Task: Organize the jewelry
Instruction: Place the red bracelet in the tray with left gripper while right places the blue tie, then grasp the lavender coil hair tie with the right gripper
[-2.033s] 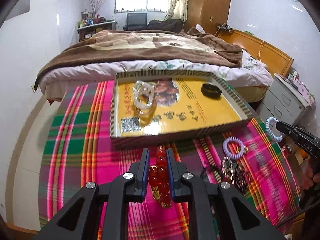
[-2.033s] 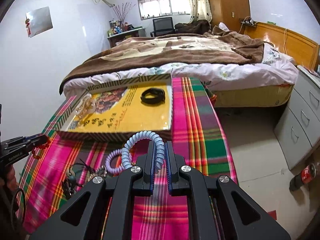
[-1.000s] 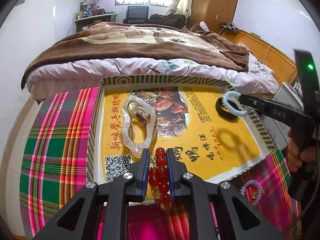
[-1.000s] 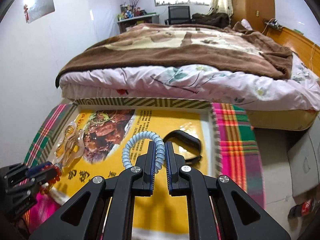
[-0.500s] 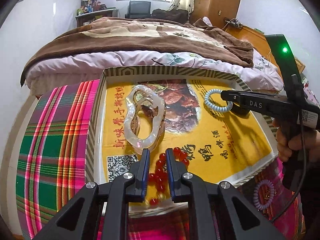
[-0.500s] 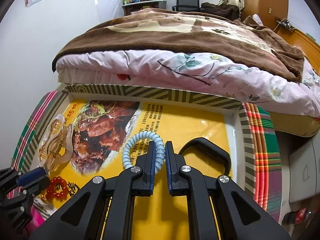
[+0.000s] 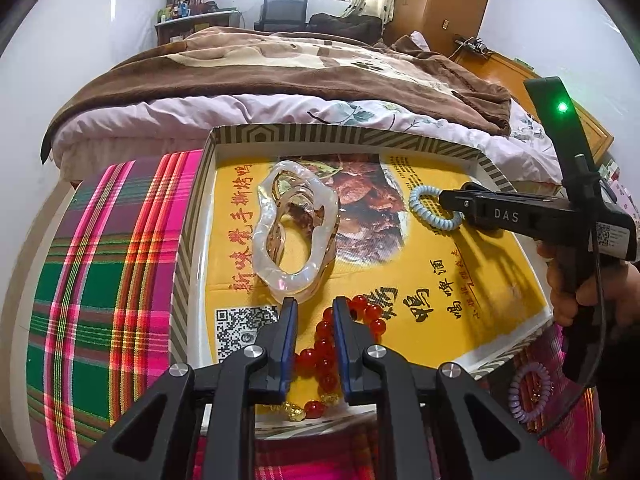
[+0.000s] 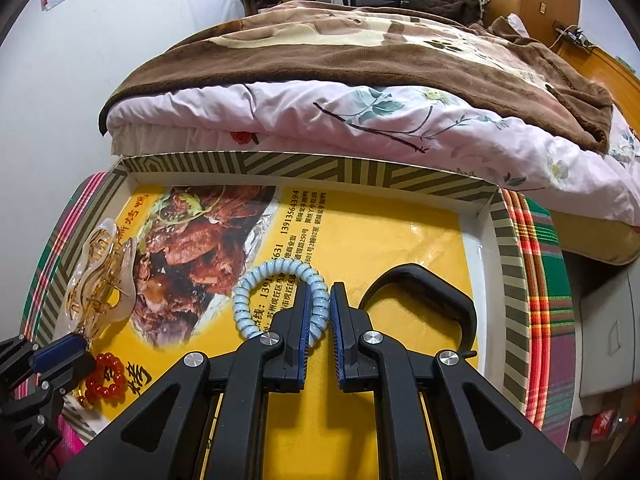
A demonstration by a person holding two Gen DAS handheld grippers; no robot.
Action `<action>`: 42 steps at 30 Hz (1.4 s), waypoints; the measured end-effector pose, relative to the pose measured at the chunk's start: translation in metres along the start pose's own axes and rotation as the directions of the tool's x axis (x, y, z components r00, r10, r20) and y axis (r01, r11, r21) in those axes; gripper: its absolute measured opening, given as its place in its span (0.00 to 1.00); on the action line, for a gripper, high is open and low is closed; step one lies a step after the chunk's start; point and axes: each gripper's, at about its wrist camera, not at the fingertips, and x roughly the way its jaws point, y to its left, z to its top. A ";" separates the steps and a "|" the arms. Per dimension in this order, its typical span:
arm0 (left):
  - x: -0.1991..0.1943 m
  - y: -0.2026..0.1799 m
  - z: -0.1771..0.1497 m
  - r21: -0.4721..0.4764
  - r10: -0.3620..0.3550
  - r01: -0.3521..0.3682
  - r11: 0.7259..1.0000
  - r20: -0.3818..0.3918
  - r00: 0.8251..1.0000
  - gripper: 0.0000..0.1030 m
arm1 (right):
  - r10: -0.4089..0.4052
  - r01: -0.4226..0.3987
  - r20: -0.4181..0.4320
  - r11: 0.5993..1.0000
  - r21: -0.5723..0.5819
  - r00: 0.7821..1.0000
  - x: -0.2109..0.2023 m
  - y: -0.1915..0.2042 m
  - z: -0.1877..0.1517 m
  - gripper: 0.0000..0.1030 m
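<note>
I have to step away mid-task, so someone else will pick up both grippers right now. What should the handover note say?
Left hand-held gripper: open, low over the tray's near edge, with the red bead bracelet lying in the tray between its fingers.
Right hand-held gripper: shut on the blue coil tie, over the tray's middle.
Already in the tray: clear hair claw on the left, black band on the right.
Left to do: release the blue tie into the tray, back the left gripper off, then fetch the purple coil tie, which lies on the plaid cloth outside the tray.
</note>
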 end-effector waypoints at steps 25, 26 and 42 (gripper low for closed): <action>-0.080 -0.032 -0.030 0.027 -0.011 0.009 1.000 0.094 0.995 0.65 | 0.053 -0.060 0.146 0.997 0.044 0.988 -0.105 0.002 -0.060 0.34; -0.083 -0.035 -0.033 0.030 -0.014 0.012 0.999 0.095 0.995 0.65 | 0.052 -0.059 0.151 0.997 0.046 0.987 -0.110 0.002 -0.065 0.34; -0.112 -0.037 -0.095 -0.007 -0.069 0.070 0.998 0.079 0.994 0.71 | 0.057 -0.062 0.100 0.997 0.048 0.993 -0.124 -0.009 -0.152 0.34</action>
